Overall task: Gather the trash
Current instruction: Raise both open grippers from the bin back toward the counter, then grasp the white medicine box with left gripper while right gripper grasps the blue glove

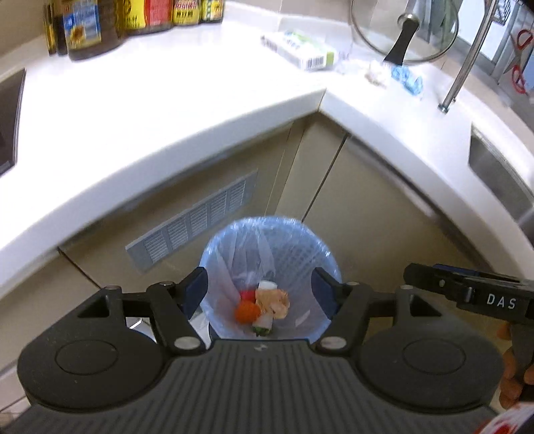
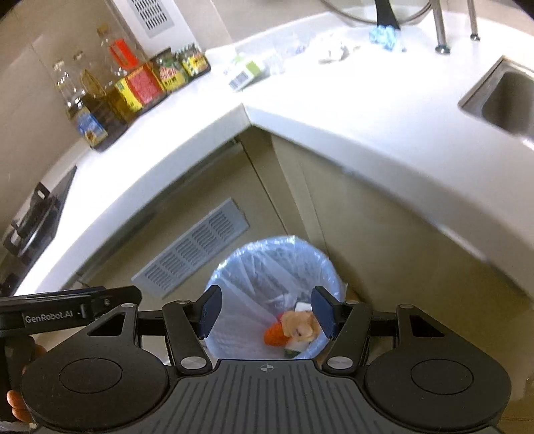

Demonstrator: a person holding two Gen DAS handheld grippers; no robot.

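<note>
A small blue bin lined with a clear plastic bag stands on the floor in the corner under the white counter. At its bottom lie food scraps: an orange piece, a red piece, white and green bits, a crumpled beige wad. My left gripper hangs above the bin, open, nothing between its blue pads. My right gripper is also above the bin, open and empty, with the scraps seen between its fingers. On the counter lie a white and green packet, crumpled white paper and a blue wad.
Oil and sauce bottles line the counter's back left. A glass lid leans at the back, beside a metal rack leg. A steel sink is at the right, a stove at the left. A vent grille is in the cabinet front.
</note>
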